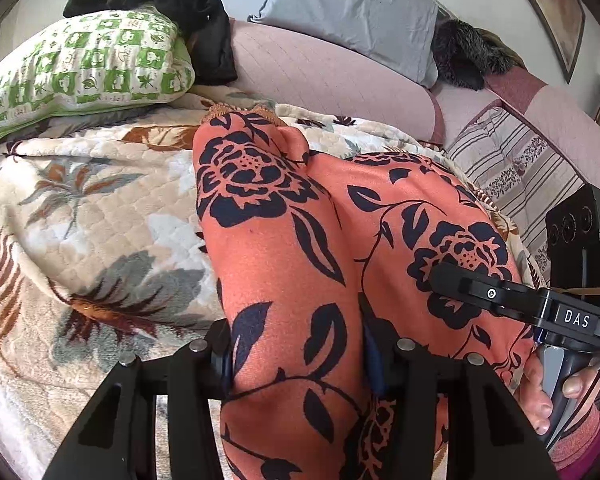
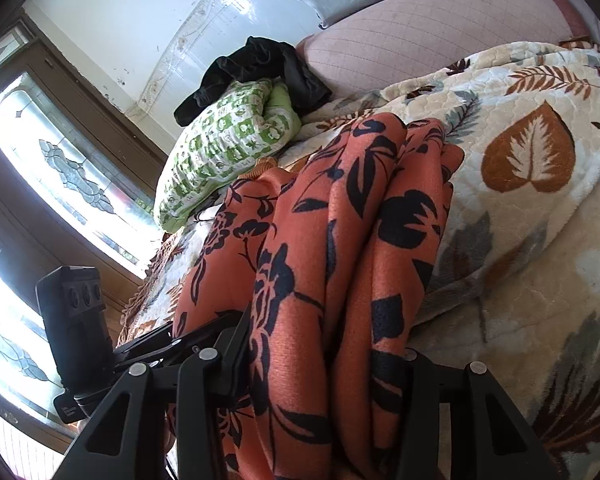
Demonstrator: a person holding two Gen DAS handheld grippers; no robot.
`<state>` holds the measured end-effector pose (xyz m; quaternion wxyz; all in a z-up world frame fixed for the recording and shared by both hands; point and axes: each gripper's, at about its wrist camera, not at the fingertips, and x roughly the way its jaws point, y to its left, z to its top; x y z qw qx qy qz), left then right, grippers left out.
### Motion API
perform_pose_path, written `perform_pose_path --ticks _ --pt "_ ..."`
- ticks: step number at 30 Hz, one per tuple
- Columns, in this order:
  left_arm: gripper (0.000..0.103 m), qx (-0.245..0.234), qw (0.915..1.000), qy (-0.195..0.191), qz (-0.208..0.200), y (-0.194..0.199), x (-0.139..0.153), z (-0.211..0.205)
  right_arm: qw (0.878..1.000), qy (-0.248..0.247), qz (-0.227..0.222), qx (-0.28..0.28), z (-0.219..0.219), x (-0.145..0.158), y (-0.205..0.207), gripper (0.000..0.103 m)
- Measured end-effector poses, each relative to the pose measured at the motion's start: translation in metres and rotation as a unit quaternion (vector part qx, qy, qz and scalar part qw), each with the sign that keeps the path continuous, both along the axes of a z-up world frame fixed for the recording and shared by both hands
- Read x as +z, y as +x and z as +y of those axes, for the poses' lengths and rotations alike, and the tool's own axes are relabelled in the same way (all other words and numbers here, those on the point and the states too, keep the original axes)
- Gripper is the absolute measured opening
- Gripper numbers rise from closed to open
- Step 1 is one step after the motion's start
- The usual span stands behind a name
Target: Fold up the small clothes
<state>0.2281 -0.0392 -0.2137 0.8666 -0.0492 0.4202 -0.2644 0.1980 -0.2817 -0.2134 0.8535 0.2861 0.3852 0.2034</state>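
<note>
Both the left tongs [image 1: 300,364] and the right tongs [image 2: 320,372] pinch bunched folds of the orange floral garment [image 1: 284,240]. It drapes lengthwise over the leaf-patterned blanket [image 1: 100,208] on the bed, reaching toward the green pillow [image 1: 88,68] at the far end.

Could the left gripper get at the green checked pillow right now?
Probably not. The left gripper is shut on the orange floral garment, which the right gripper grips too. The green checked pillow lies beyond on the leaf-print blanket, with nothing between; letting go comes first.
</note>
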Motion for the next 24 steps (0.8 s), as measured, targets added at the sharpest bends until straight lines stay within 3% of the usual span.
perform_pose_path --ticks 9,24 --pt "0.051 0.028 0.9995 -0.003 -0.014 -0.013 0.01 0.037 1.0 0.01 -0.016 0.016 0.034 0.014 -0.006 0.048" --pt "0.051 0.06 0.998 0.01 -0.015 -0.035 0.01 0.079 0.999 0.024 -0.013 0.045 0.074 0.011 -0.007 0.048"
